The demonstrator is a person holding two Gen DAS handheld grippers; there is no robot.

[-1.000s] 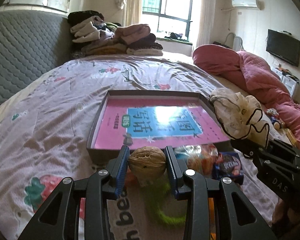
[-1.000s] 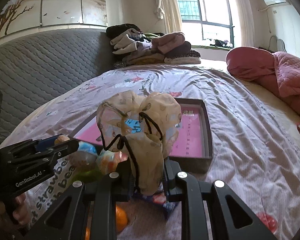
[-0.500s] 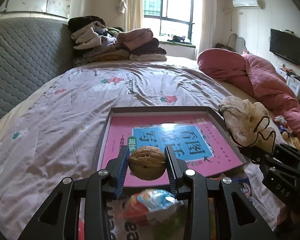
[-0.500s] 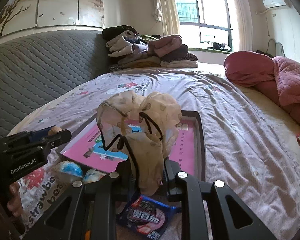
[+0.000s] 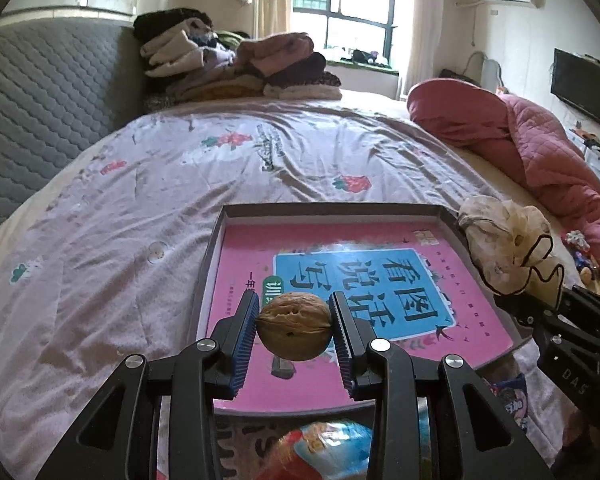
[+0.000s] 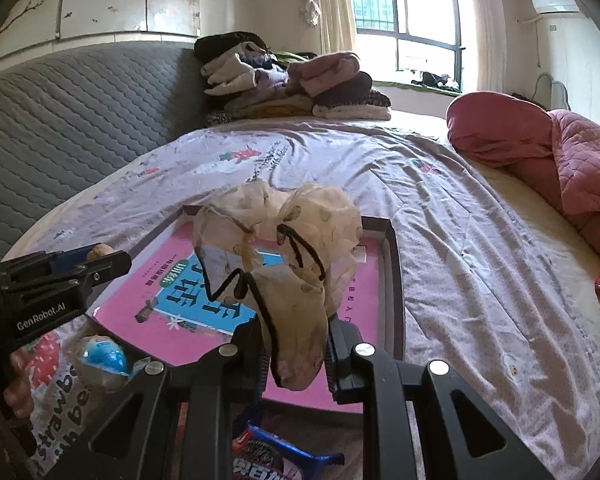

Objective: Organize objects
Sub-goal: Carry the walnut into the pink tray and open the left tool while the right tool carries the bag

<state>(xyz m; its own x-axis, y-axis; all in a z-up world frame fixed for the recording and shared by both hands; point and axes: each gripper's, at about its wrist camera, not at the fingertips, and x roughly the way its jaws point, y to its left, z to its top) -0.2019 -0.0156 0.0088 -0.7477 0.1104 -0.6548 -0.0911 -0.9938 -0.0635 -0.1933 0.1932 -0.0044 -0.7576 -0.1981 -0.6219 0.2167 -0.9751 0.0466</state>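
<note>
My left gripper (image 5: 294,326) is shut on a brown walnut (image 5: 294,326) and hovers over the near part of a dark shallow tray (image 5: 212,248) that holds a pink book (image 5: 460,308). In the right wrist view my right gripper (image 6: 296,348) is shut on a cream sheer scrunchie with black trim (image 6: 284,240), held above the tray's (image 6: 392,280) near right part. The left gripper (image 6: 60,276) with the walnut (image 6: 100,249) shows at the left there. The scrunchie (image 5: 504,248) and right gripper appear at the right edge of the left wrist view.
Snack packets lie on the lilac strawberry-print bedsheet (image 5: 100,260) near me: a blue-and-red wrapper (image 5: 324,448), a blue cookie pack (image 6: 276,456), a clear packet with blue (image 6: 100,356). Folded clothes (image 5: 236,64) are stacked by the grey headboard. A pink quilt (image 5: 540,140) lies at the right.
Both grippers have moved forward over the tray, carrying the walnut and the scrunchie. The snack packets have slid toward the bottom of both views.
</note>
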